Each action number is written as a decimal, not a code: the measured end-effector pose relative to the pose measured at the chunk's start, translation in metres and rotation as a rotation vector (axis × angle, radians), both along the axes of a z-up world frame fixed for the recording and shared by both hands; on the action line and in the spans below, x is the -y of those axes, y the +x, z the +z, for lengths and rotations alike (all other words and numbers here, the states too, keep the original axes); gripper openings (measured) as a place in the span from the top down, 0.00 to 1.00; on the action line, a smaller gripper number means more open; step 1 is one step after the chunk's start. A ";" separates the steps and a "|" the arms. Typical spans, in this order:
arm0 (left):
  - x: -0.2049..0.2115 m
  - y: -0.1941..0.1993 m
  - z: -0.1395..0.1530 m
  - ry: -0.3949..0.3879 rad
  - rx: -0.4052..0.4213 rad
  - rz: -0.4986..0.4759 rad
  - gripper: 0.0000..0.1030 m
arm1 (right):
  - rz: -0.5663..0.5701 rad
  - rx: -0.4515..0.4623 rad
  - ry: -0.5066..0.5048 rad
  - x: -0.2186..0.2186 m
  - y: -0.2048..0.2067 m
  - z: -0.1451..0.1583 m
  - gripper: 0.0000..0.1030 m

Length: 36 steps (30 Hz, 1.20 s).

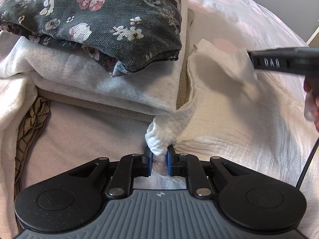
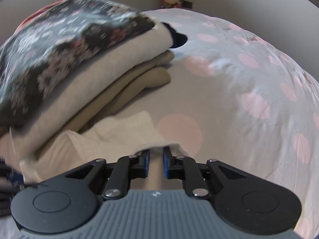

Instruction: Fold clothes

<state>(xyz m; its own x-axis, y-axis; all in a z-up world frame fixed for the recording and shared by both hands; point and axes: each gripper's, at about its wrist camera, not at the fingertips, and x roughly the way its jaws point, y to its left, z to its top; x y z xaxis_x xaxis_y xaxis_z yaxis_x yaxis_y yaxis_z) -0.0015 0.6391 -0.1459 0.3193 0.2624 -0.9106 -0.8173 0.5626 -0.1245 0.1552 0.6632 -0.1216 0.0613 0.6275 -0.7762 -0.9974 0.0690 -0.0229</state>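
A white crinkled garment (image 1: 229, 119) lies spread on the bed, right of a stack of folded clothes. My left gripper (image 1: 159, 155) is shut on a bunched corner of it at the garment's near left edge. In the left wrist view the right gripper (image 1: 250, 59) reaches in from the right and pinches another part of the white garment, lifted off the bed. In the right wrist view my right gripper (image 2: 156, 155) is shut on an edge of the white garment (image 2: 119, 133), which trails off to the left toward the stack.
The stack holds a dark floral piece (image 1: 95, 20) on top, a pale grey one (image 1: 111, 87) and beige ones (image 2: 127, 91) beneath. An olive patterned cloth (image 1: 31, 123) lies at the left. The bedsheet (image 2: 249, 83) with pink dots stretches right. A person's hand (image 1: 311, 103) shows at the right edge.
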 end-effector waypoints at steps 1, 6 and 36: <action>0.001 -0.001 0.000 0.001 0.000 -0.001 0.88 | -0.014 -0.012 0.008 -0.001 0.002 0.002 0.84; 0.000 -0.010 -0.001 -0.008 0.017 0.001 0.88 | -0.050 -0.022 0.026 0.008 0.011 0.017 0.83; 0.010 -0.018 0.032 0.062 0.197 0.028 0.90 | -0.797 -0.219 -0.380 0.460 0.105 -0.020 0.64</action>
<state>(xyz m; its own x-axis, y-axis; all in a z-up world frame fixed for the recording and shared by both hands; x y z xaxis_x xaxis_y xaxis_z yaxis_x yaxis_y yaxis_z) -0.0193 0.6288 -0.1142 0.4811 0.3274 -0.8133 -0.7963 0.5513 -0.2491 0.2597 0.2027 -0.1416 0.1945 0.1618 -0.9675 -0.6419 0.7668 -0.0008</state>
